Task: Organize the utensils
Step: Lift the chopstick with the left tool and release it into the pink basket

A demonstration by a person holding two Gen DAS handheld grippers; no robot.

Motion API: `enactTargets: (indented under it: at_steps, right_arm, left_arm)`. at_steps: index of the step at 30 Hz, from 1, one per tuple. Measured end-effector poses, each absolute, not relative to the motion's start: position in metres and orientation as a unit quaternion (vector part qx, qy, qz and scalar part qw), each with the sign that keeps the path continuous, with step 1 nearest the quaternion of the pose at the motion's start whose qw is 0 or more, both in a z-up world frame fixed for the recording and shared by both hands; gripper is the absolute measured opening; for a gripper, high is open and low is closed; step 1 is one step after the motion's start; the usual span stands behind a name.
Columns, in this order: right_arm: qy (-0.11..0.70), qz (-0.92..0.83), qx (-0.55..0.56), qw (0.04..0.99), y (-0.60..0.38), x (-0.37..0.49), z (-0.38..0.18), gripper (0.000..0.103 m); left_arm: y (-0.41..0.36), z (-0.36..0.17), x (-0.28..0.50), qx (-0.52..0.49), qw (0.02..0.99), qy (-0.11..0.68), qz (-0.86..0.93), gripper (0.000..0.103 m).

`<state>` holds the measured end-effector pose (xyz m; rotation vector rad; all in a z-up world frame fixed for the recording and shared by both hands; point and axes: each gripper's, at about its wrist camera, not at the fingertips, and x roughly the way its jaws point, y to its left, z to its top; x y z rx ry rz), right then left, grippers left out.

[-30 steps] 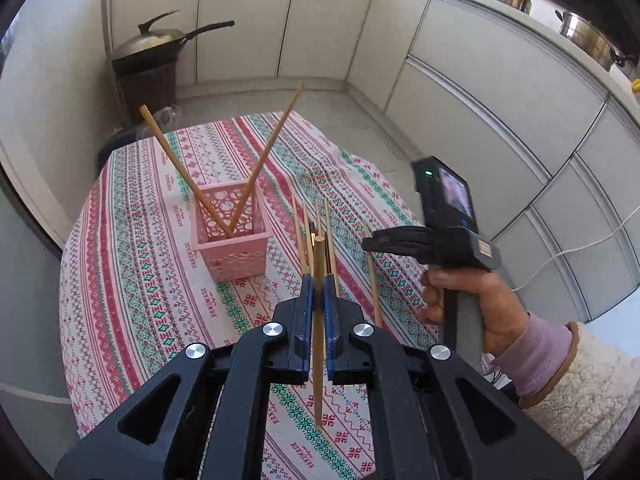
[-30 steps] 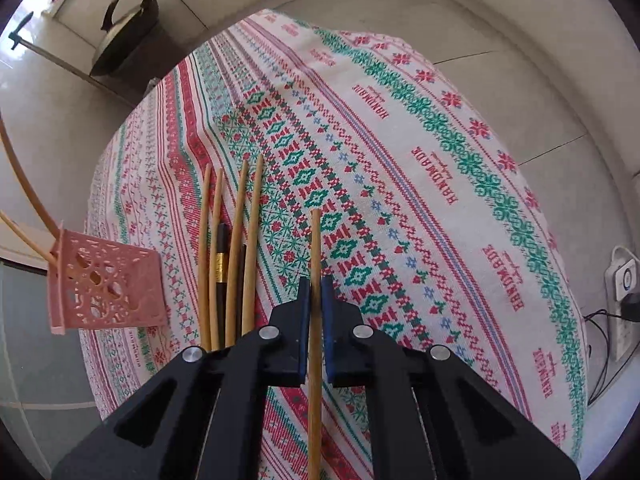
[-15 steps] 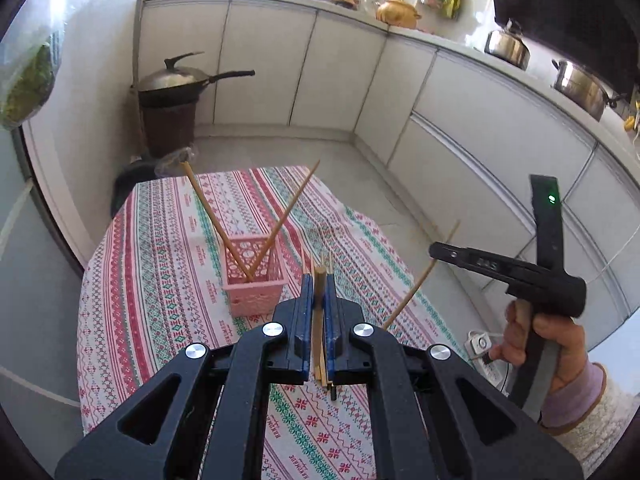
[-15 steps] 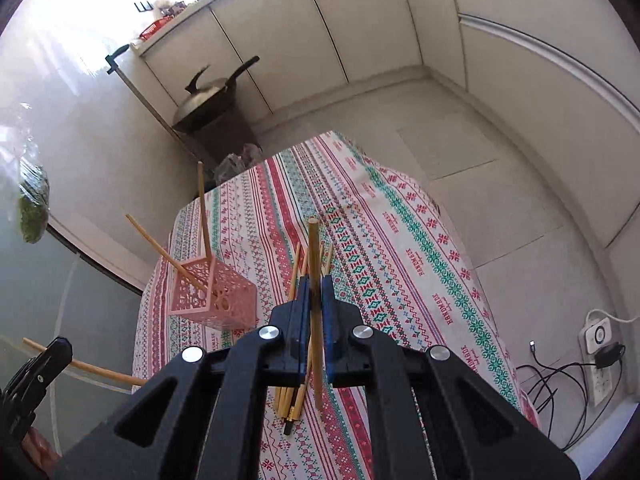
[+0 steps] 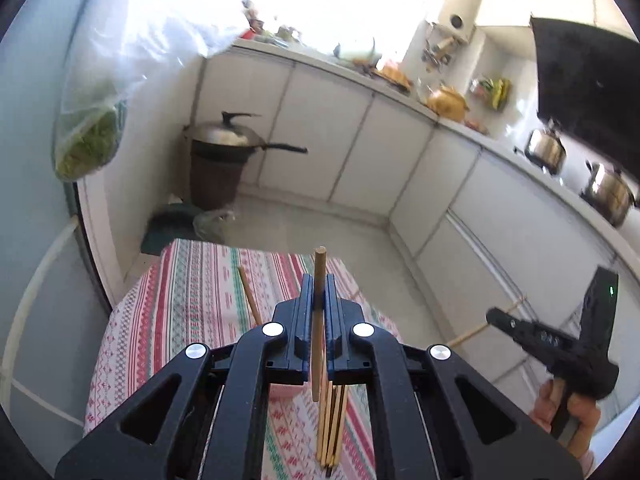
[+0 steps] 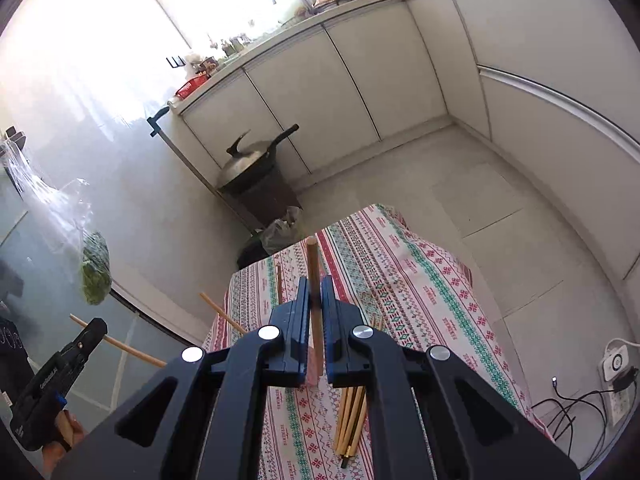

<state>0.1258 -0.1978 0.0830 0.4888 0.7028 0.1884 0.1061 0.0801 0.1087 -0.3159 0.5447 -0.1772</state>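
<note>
My left gripper [image 5: 318,292] is shut on a wooden chopstick [image 5: 319,320] and holds it upright, high above the table. My right gripper [image 6: 315,294] is shut on another wooden chopstick [image 6: 314,308], also upright and raised. The pink basket [image 5: 284,390] is mostly hidden behind the jaws; chopsticks standing in it poke out [image 5: 249,294] [image 6: 222,314]. Several loose chopsticks [image 5: 330,428] [image 6: 352,420] lie on the patterned tablecloth [image 5: 192,300] below. Each gripper shows in the other's view [image 5: 520,326] [image 6: 86,338].
A lidded wok [image 5: 228,138] sits on a dark bin by the white cabinets [image 5: 348,148]. A plastic bag of greens [image 5: 90,140] hangs at the left. Pots [image 5: 606,194] stand on the counter. A power strip with cables [image 6: 616,364] lies on the floor at right.
Both grippers have risen and tilted upward with their chopsticks, so the table and basket have dropped low in view and the kitchen counters fill the frames.
</note>
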Motion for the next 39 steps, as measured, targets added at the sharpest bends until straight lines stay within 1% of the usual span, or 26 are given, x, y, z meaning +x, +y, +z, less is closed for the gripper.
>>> enactTargets:
  at_steps: [4,9,10,11,12,13,16,18,20,25,27,29,32,34,36,38,39]
  right_arm:
    - [0.333,0.104,0.237,0.907,-0.190,0.136,0.095,0.006]
    - [0.338,0.119,0.236,0.904,-0.173,0.152,0.095,0.006]
    - [0.340,0.121,0.235,0.902,-0.169,0.154,0.093,0.006]
    - [0.343,0.123,0.236,0.901,-0.167,0.157,0.091,0.006]
    - [0.345,0.126,0.236,0.899,-0.163,0.160,0.089,0.006]
    - [0.347,0.128,0.237,0.898,-0.160,0.162,0.088,0.006]
    - [0.347,0.131,0.238,0.898,-0.154,0.166,0.085,0.006]
    - [0.348,0.134,0.240,0.896,-0.149,0.169,0.085,0.006]
    - [0.348,0.135,0.243,0.895,-0.143,0.174,0.083,0.006]
    - [0.357,0.131,0.247,0.891,-0.125,0.186,0.071,0.006]
    - [0.363,0.136,0.253,0.886,-0.116,0.194,0.062,0.012]
    - [0.386,0.142,0.259,0.874,-0.107,0.205,0.045,0.016]
    - [0.401,0.129,0.248,0.873,-0.100,0.206,0.030,0.017]
    - [0.388,0.121,0.216,0.888,-0.095,0.200,0.035,0.021]
    - [0.374,0.117,0.199,0.898,-0.093,0.192,0.041,0.031]
    - [0.364,0.115,0.182,0.906,-0.091,0.184,0.046,0.032]
    - [0.359,0.115,0.171,0.910,-0.089,0.181,0.048,0.032]
  left_arm:
    - [0.085,0.108,0.123,-0.165,0.952,0.253,-0.050,0.004]
    - [0.087,0.067,0.153,-0.169,0.940,0.295,-0.030,0.007]
    - [0.090,0.059,0.157,-0.173,0.936,0.305,-0.026,0.010]
    - [0.094,0.051,0.159,-0.184,0.931,0.316,-0.021,0.019]
    - [0.099,0.047,0.159,-0.196,0.927,0.320,-0.018,0.023]
    - [0.104,0.046,0.157,-0.203,0.926,0.319,-0.015,0.024]
    - [0.113,0.057,0.147,-0.206,0.931,0.302,-0.006,0.032]
    - [0.115,0.064,0.140,-0.203,0.935,0.292,0.002,0.042]
    - [0.117,0.067,0.136,-0.207,0.935,0.286,0.004,0.048]
    - [0.115,0.065,0.138,-0.209,0.932,0.296,-0.005,0.048]
    - [0.113,0.062,0.142,-0.206,0.930,0.304,-0.007,0.048]
    - [0.108,0.058,0.143,-0.199,0.929,0.312,-0.010,0.048]
    - [0.097,0.056,0.144,-0.172,0.933,0.315,-0.008,0.049]
    - [0.089,0.056,0.143,-0.150,0.938,0.312,-0.002,0.049]
    - [0.082,0.058,0.141,-0.137,0.941,0.308,-0.002,0.054]
    - [0.075,0.058,0.139,-0.128,0.945,0.302,-0.002,0.059]
    - [0.072,0.059,0.138,-0.120,0.946,0.299,-0.001,0.060]
